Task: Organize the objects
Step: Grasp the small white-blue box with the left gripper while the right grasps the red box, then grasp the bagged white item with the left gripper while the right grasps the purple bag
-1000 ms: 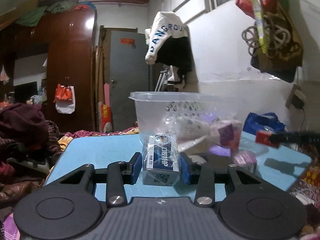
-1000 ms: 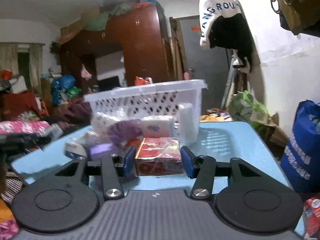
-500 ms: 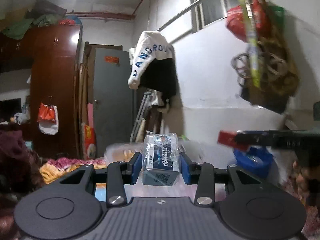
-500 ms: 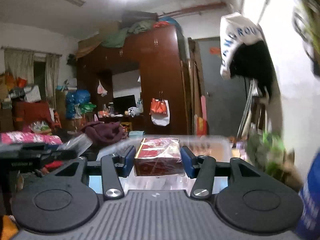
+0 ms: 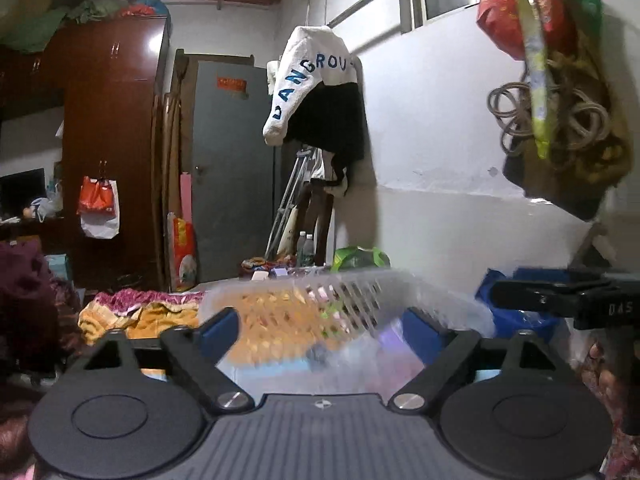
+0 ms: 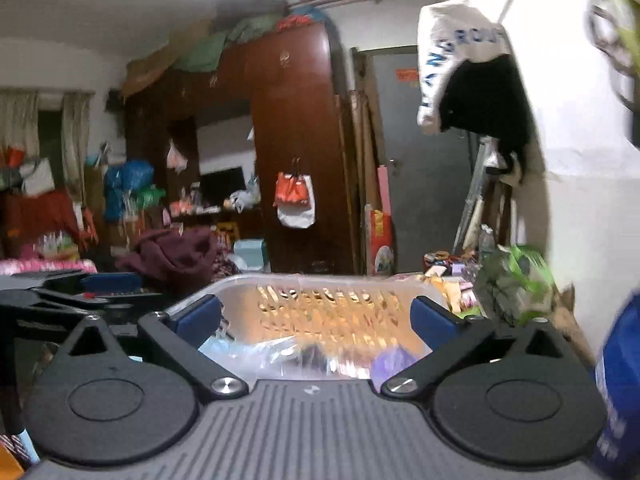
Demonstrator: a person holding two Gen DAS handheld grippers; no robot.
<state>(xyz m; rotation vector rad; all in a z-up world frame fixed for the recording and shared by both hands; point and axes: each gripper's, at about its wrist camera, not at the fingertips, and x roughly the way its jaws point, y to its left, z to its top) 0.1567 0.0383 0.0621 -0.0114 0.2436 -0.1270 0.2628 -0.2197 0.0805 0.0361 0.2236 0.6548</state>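
— Blue pads on black fingers: how do the jaws stand on the left gripper (image 5: 322, 330)?

— Spread wide, nothing between them. One pad (image 5: 218, 330) sits lower left of centre, the other lower right, and through the gap shows the white plastic basket (image 5: 360, 292), its wall pierced with slots, blurred by motion.

— What lies inside it?

— Crinkled clear wrapping and something purple, too smeared to name. At the right edge of that view the right gripper's dark body (image 5: 560, 300) juts in sideways, near the basket rim.

— And the right gripper (image 6: 316, 318) in its own view?

— Also wide apart and empty. Its pads frame the same basket (image 6: 320, 284) at lower centre; the far wall glows orange through the lattice, and a purple lump (image 6: 390, 360) rests among glossy film at the near side. The left gripper (image 6: 60, 292) reaches in from the left edge, beside the basket's corner.

— Around them?

— A dark red wooden wardrobe (image 6: 288, 140) upper centre, a grey door (image 6: 420, 160) to its right, then a white jacket with blue lettering (image 6: 452, 48) hanging upper right against the pale wall.
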